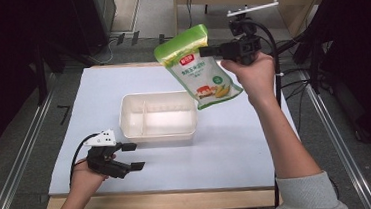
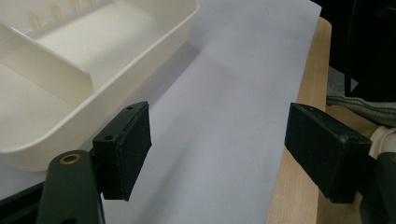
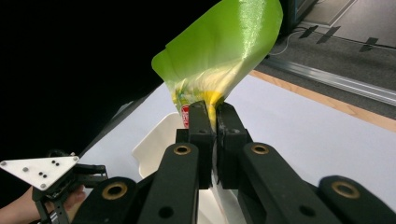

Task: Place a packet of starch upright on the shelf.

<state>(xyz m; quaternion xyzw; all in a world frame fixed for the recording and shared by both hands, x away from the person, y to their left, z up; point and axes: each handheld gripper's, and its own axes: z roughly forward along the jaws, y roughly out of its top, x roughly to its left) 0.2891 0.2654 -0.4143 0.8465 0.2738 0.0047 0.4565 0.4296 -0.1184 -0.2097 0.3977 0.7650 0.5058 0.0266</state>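
Observation:
A green and white snack bag (image 1: 198,66) hangs in the air above the right end of the white divided tray (image 1: 158,132). My right gripper (image 1: 208,50) is shut on the bag's upper part; in the right gripper view the jaws pinch the bag (image 3: 219,56) and the gripper (image 3: 214,123) points over the tray (image 3: 154,144). My left gripper (image 1: 134,156) rests low on the table's front left, open, with nothing between its pads (image 2: 135,144). In the left gripper view the tray (image 2: 93,93) lies just beyond the left jaw.
A pale blue sheet (image 1: 237,145) covers the wooden table (image 1: 181,201). Metal rails (image 1: 22,152) run along both sides. Dark equipment and cables (image 1: 291,71) stand at the back right. The table's wooden edge (image 2: 303,140) is near my left gripper.

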